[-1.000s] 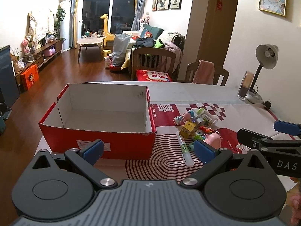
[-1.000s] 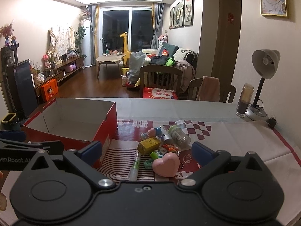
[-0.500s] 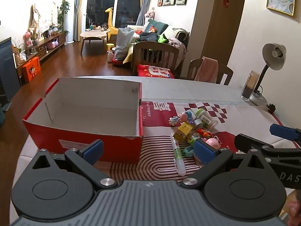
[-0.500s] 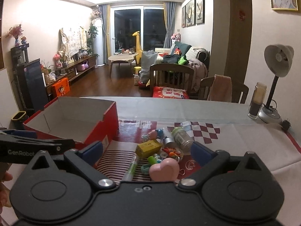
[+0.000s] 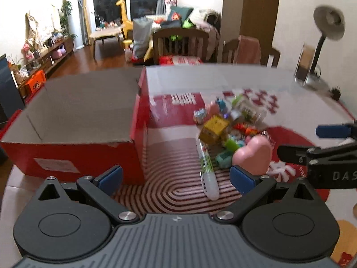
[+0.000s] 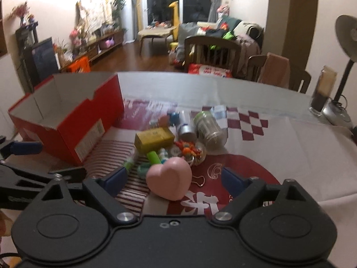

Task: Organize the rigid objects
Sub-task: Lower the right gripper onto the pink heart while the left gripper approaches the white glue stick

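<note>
Both my jaws gape empty above the surface (image 6: pixel 290 138): pink heart (image 6: pixel 169 181) between right's, red box (image 5: pixel 73 138) ahead-left of left's.

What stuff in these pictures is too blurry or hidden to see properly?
- Small toys in the pile: left wrist view, motion blur smears them, so few can be named.
- Print on the yellow box: right wrist view, too blurred to read.
- Near end of the pen: right wrist view, hidden behind a gripper finger.
- Floor of the red box: right wrist view, hidden behind its near wall.
- Desk lamp: right wrist view, cut by the edge.
</note>
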The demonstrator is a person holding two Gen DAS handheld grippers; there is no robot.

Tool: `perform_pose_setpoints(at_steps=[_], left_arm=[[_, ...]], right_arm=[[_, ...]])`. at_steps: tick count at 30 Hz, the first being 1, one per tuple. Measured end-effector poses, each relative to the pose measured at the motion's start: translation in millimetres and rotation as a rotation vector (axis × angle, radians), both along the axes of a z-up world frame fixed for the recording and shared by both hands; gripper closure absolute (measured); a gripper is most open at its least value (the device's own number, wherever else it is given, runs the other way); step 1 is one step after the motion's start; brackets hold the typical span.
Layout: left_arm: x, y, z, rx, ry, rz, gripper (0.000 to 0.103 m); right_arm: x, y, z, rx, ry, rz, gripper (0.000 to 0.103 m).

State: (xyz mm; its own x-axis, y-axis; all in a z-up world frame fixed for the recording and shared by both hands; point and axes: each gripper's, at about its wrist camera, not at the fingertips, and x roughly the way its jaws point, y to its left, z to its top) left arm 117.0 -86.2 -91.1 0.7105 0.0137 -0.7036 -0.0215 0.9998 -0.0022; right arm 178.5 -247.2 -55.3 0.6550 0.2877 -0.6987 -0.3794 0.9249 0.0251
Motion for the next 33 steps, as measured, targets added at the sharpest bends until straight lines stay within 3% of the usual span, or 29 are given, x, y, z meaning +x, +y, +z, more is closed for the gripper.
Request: perform_pose_setpoints(at_steps=[5,8,17,20,26,29,33], left_arm=[[19.7,-16.6,-31.3,0.048,0.039,-0.005,0.001],[27.6,-25.4,-42.4,0.077,0.040,-0.018,0.001],[46.6,-40.0,-63.4,0.098,0.066,-0.022,0.002],[52.9,-42.2,-67.1,0.103,0.086,-0.022,0.008],[61.0,-44.2,-74.7,0.101,0.116,-0.005,0.009],[64.2,-46.0,-77.7,0.102,0.125,-0.009,0.023],[69.1,-49.6,-77.3,0.105,0.120,-0.011,0.026]], right_arm=[[16.8,-0.8,-12.4,0.003,0.052,0.044,0.015],[26.6,2.3,-20.5,-0.006,0.072,0.041,0.021],[53.1,2.5,-44.4,0.025,0.174,-0.002,0.024],[60.5,2.5,-50.4,0.056,0.218,-0.008,0.024],[70.0,8.3,-62.0,0.071,0.287,-0.012,0.025],[72.9,11.7,-65.5,0.064,0.299,-0.015,0.026],[76.5,15.2,-69.2,0.064,0.326,-0.013,0.032]])
